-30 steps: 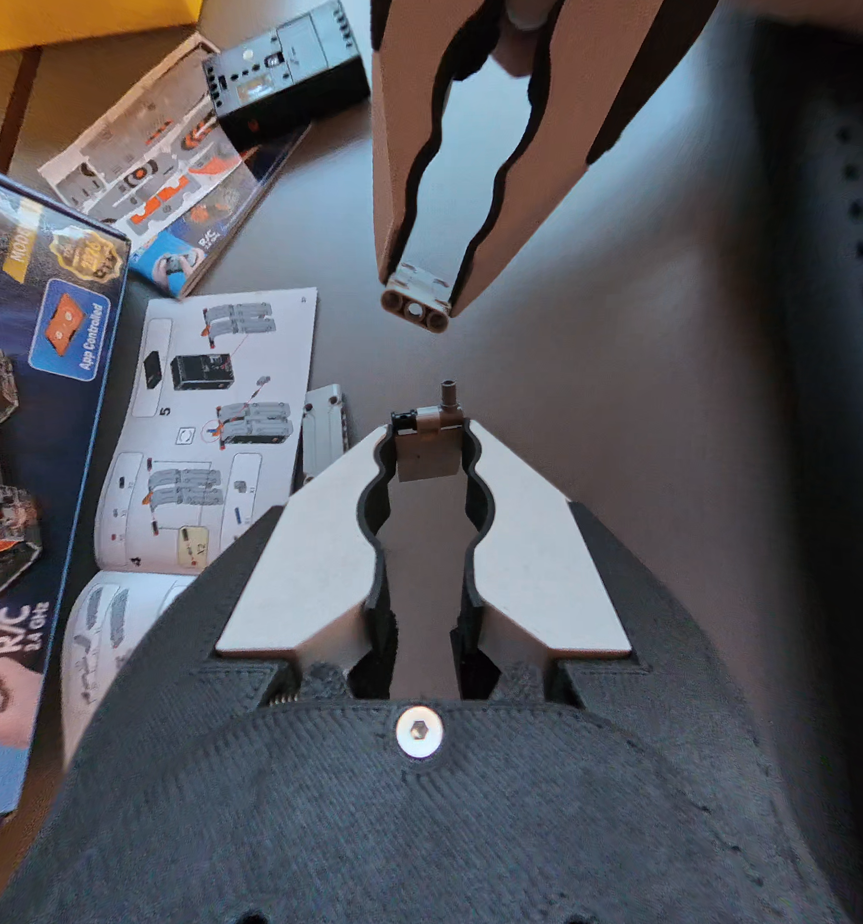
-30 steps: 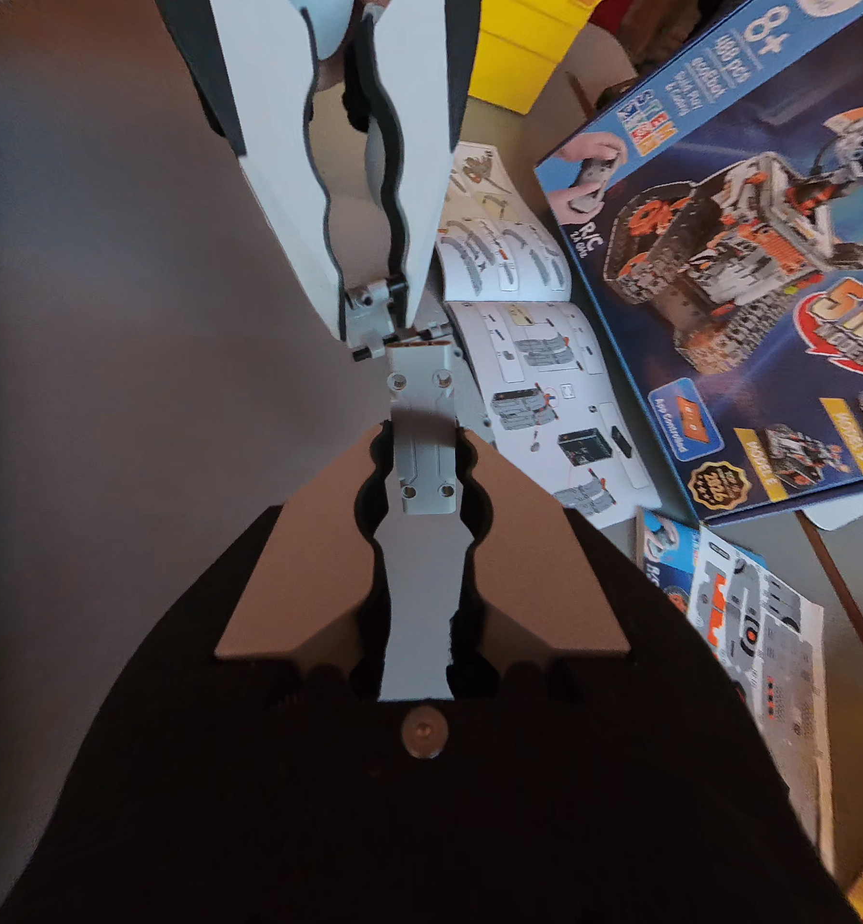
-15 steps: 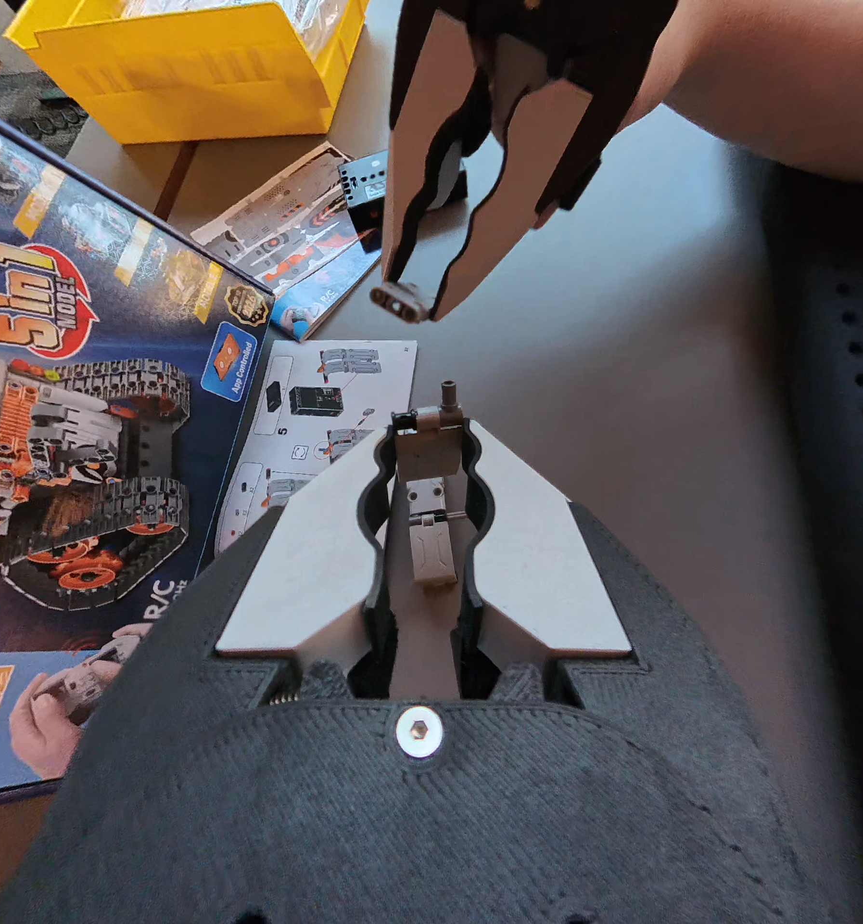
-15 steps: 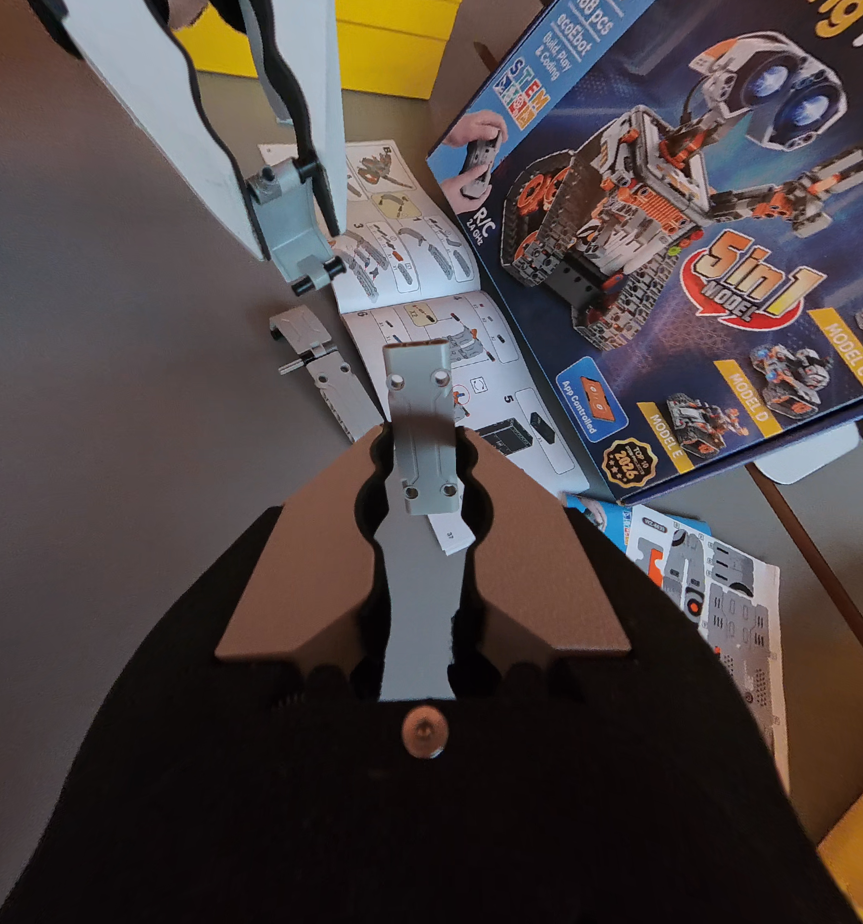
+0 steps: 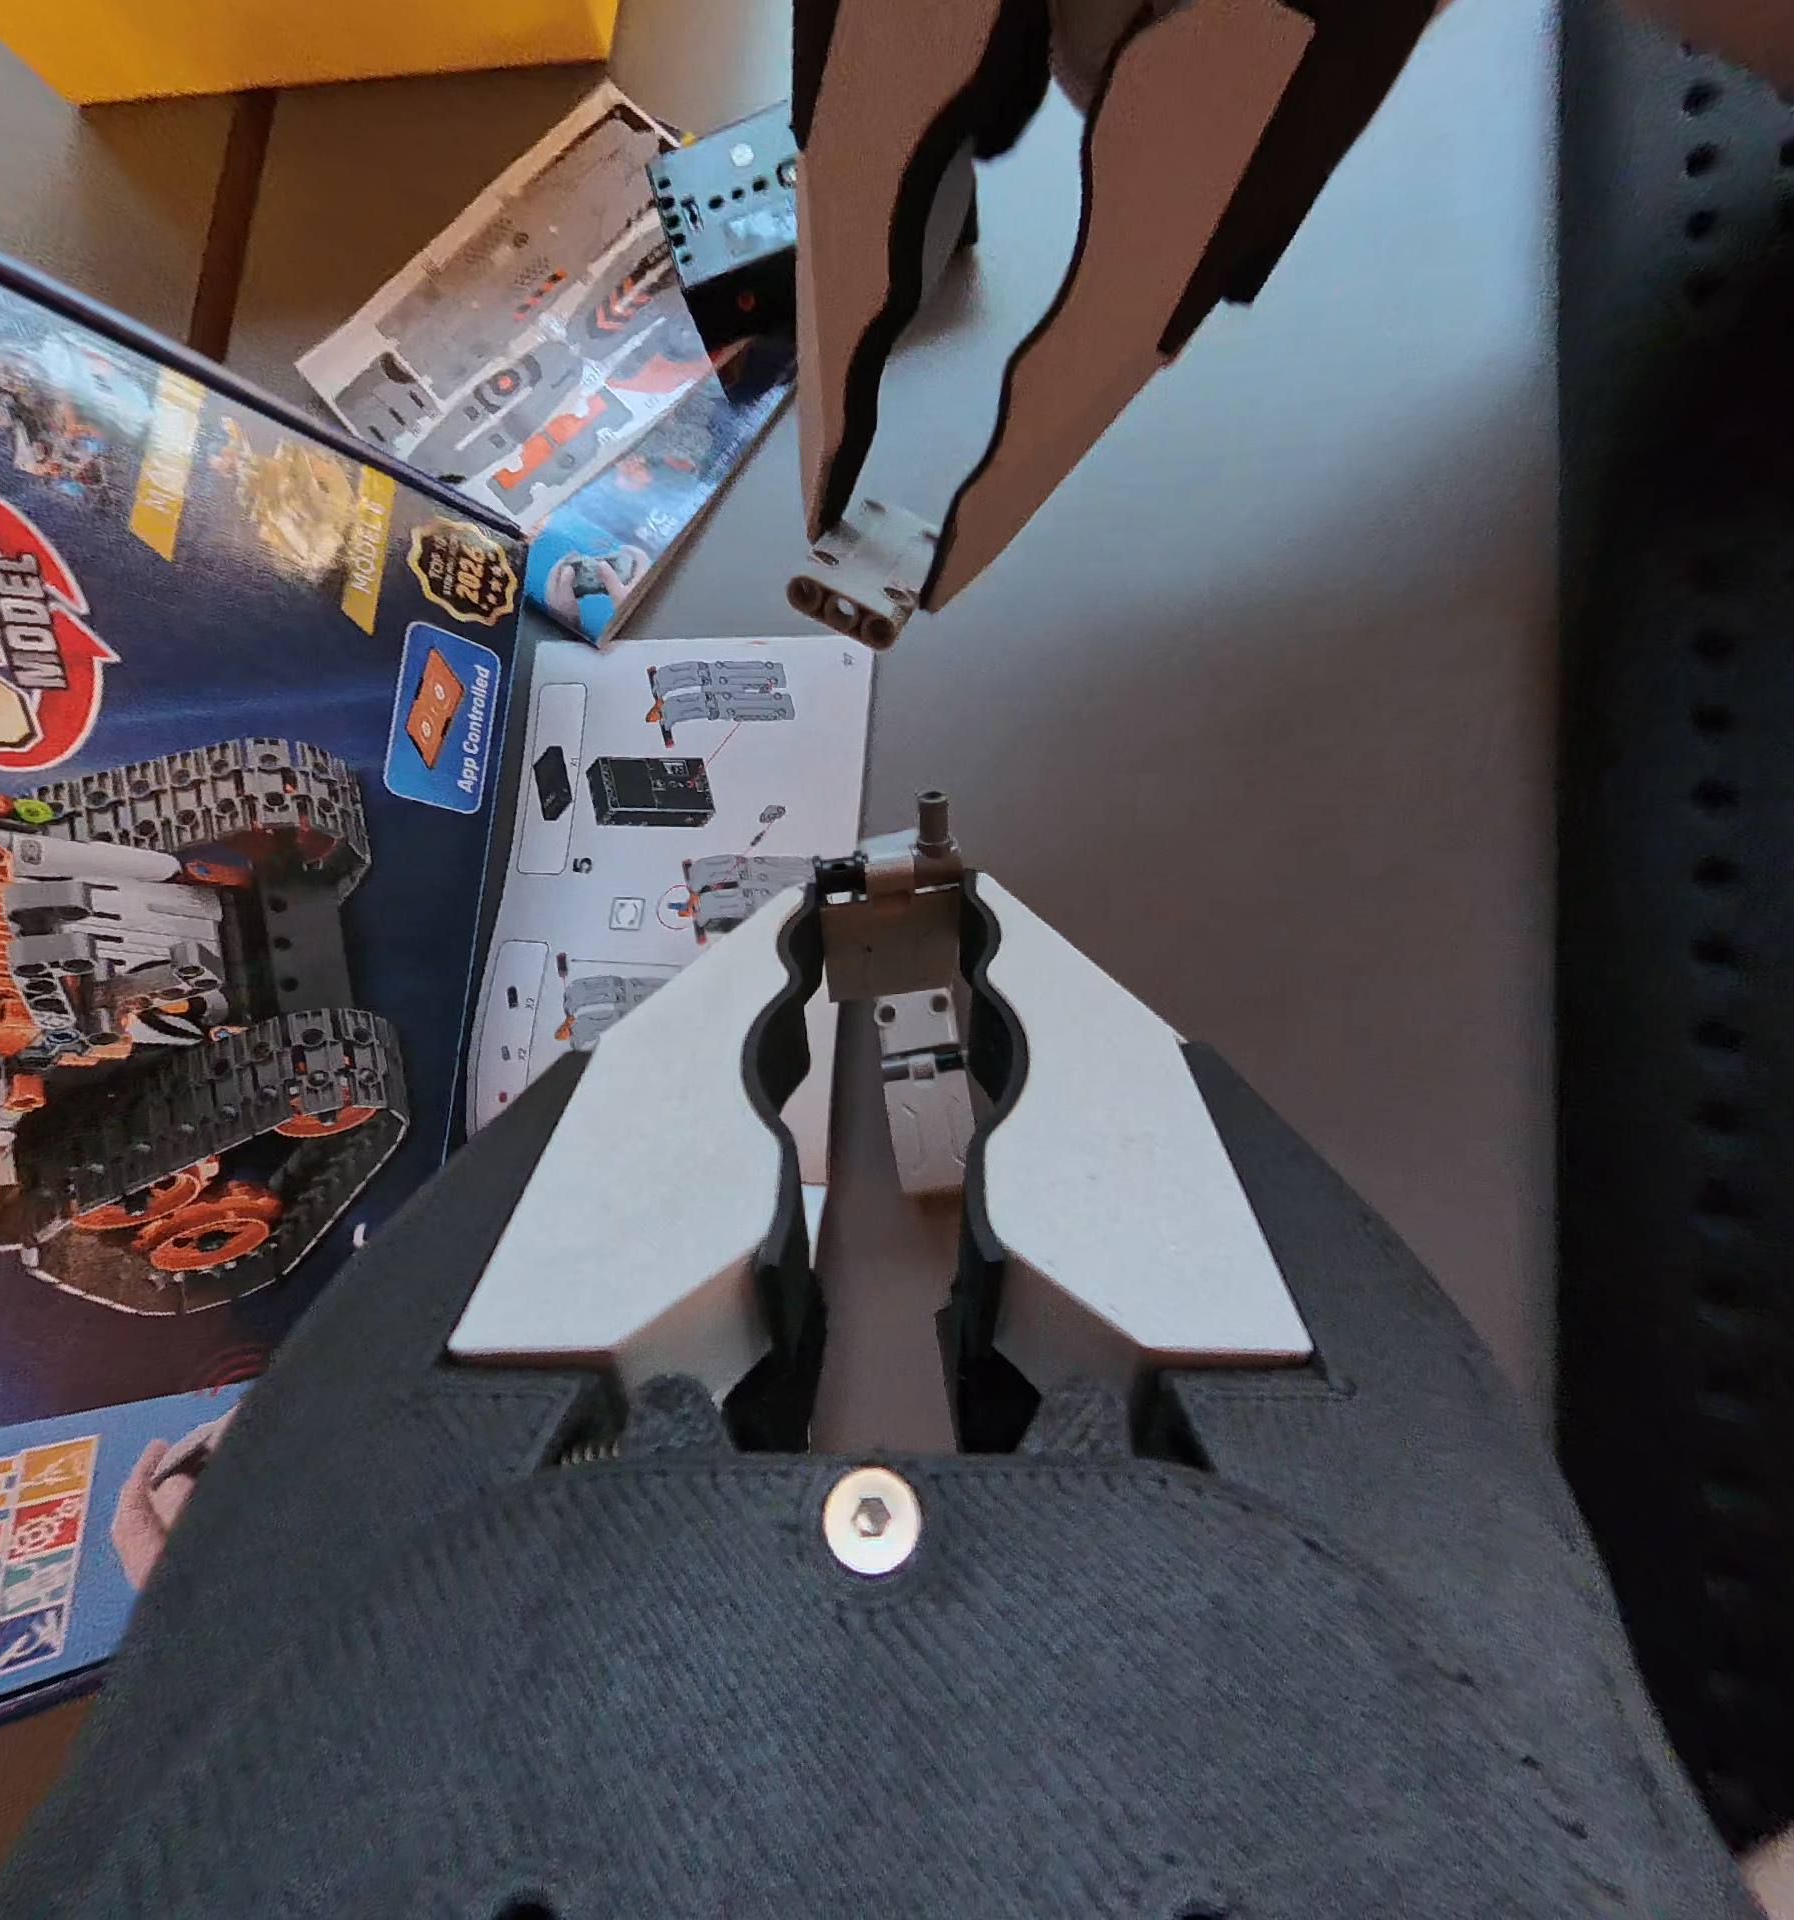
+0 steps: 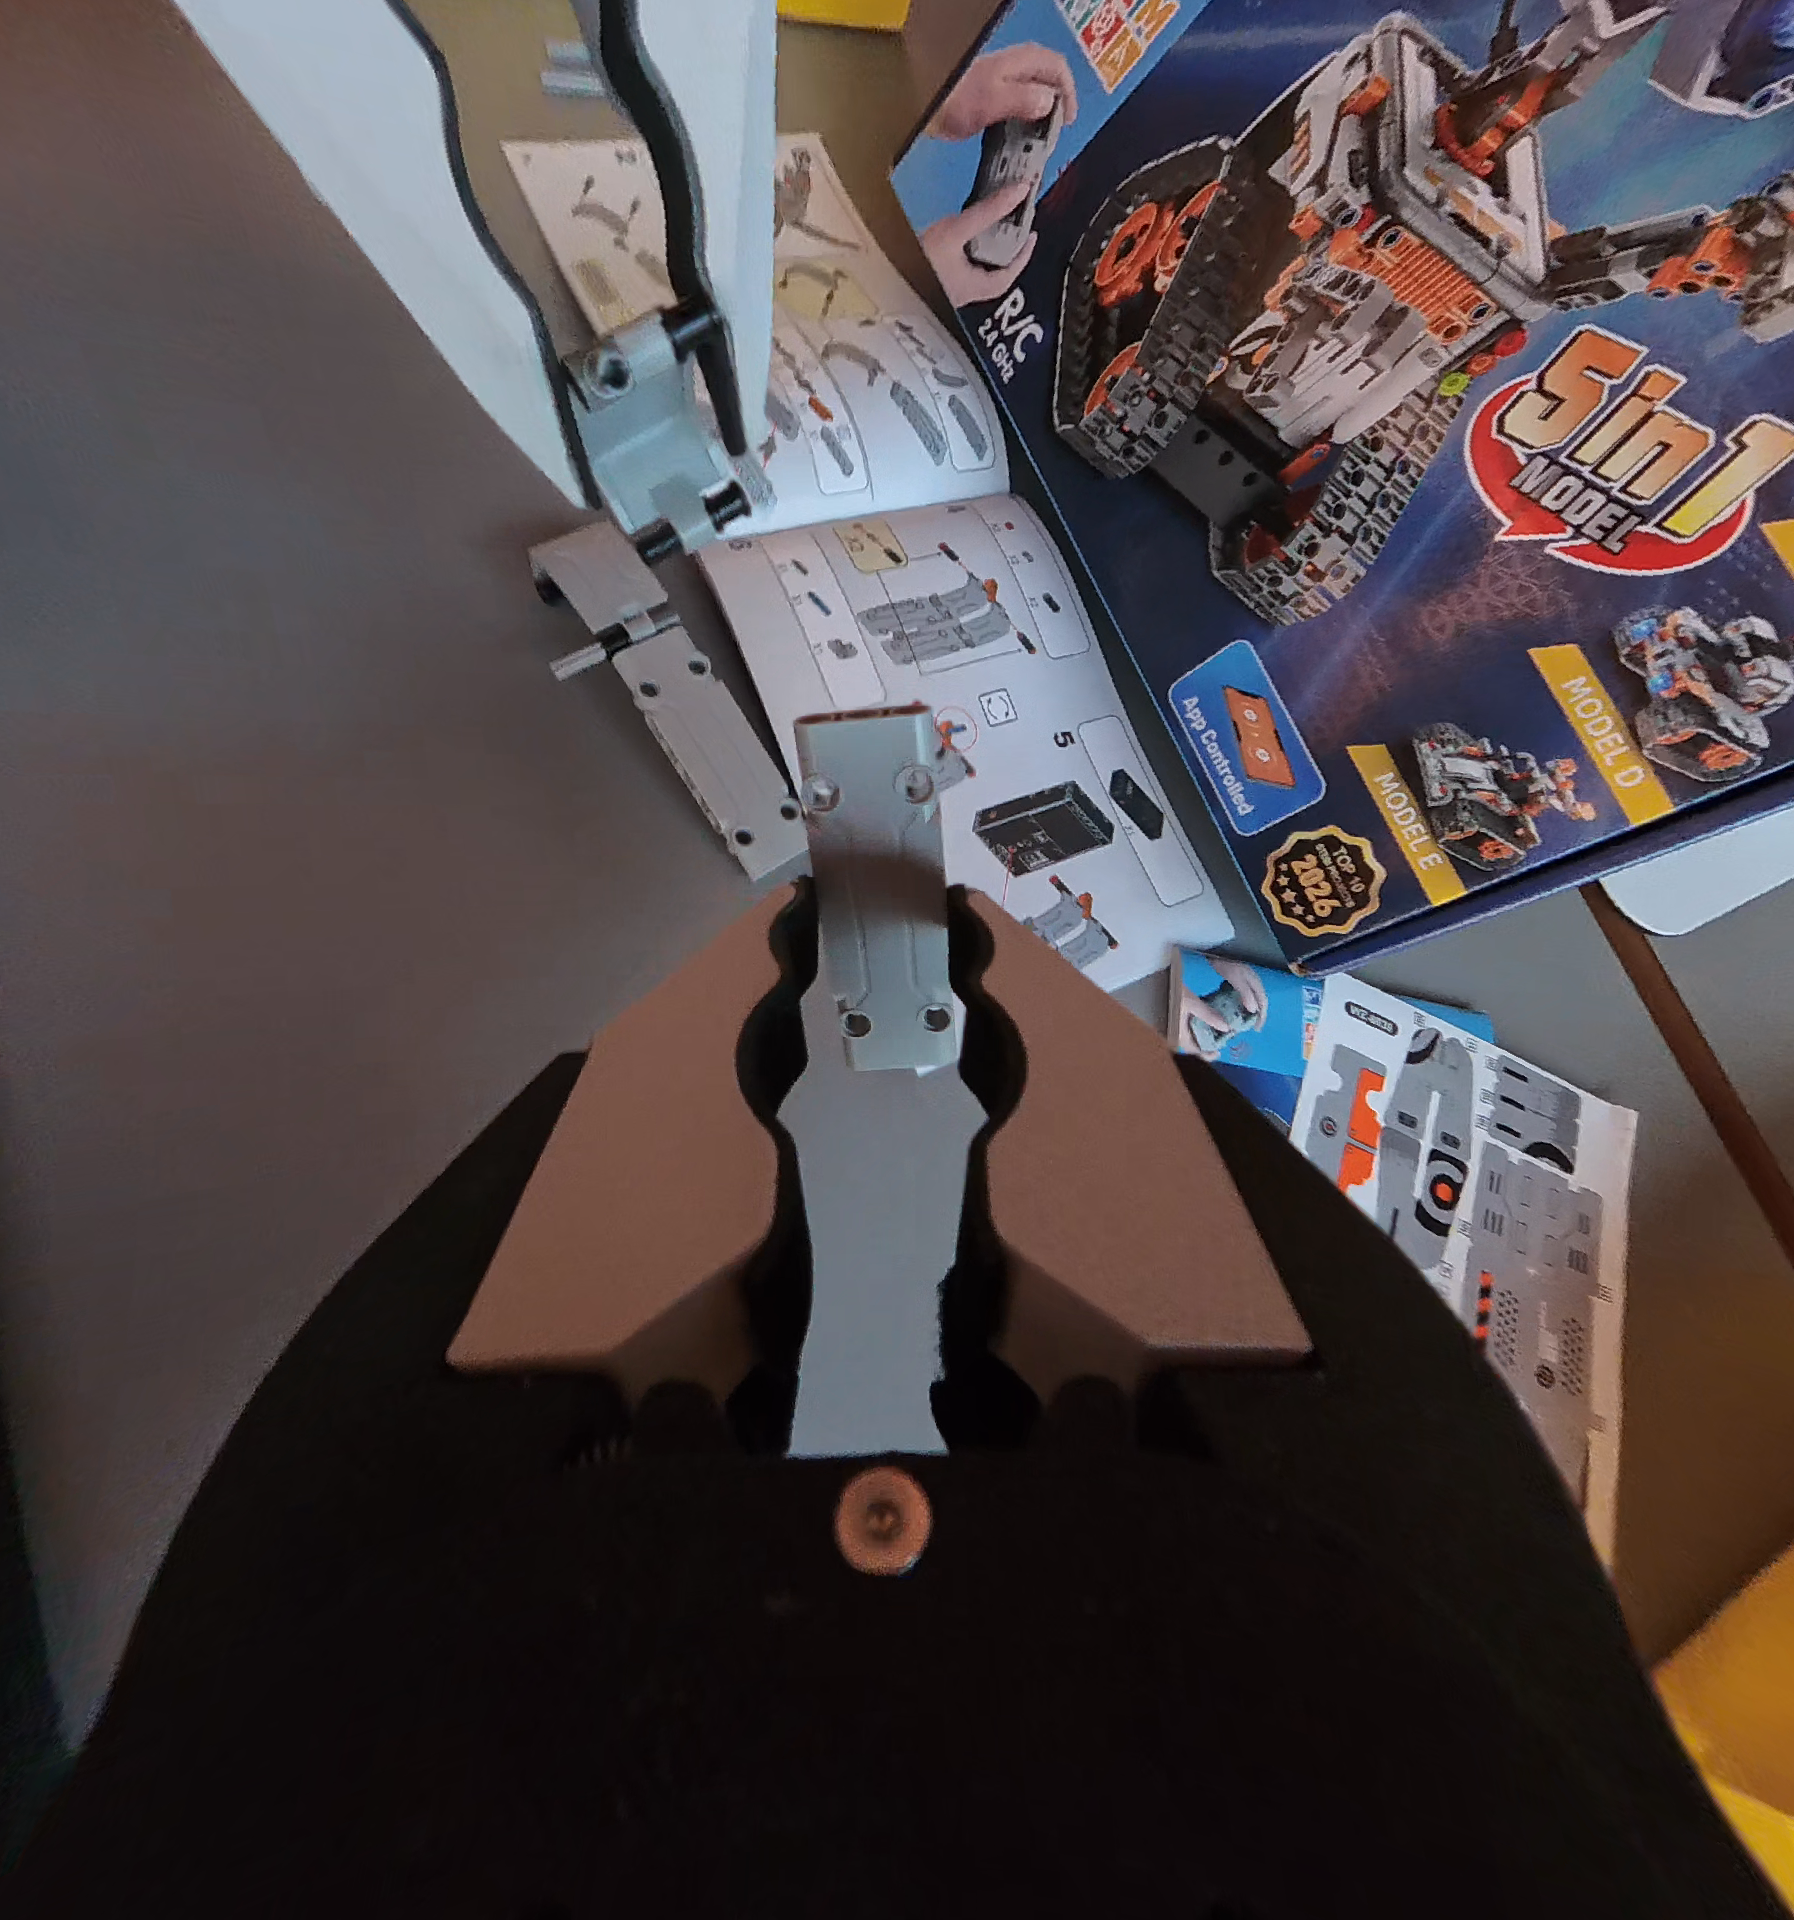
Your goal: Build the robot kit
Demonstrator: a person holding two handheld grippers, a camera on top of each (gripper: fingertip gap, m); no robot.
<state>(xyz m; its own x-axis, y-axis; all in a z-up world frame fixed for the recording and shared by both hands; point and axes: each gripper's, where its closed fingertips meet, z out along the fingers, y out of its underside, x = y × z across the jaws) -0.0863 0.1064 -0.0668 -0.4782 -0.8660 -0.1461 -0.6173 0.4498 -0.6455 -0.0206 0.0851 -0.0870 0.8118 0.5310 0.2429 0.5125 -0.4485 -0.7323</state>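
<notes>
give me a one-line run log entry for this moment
left gripper: shut on small grey piece | right gripper: shut on grey beam | grippers apart

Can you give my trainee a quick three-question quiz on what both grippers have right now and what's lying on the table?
1. True or false: the left gripper is open with nothing between its fingers.
2. What does the right gripper grip?
A. a long grey panel piece
B. the black battery box
C. the sticker sheet
3. Fill in: the loose grey assembly on the grey table lies beside the open ____.

Key
1. False: it is shut on a small grey connector piece with black pins.
2. A: the long grey panel piece. The black battery box and sticker sheet lie on the table.
3. instruction booklet, next to the blue toy box.
</notes>
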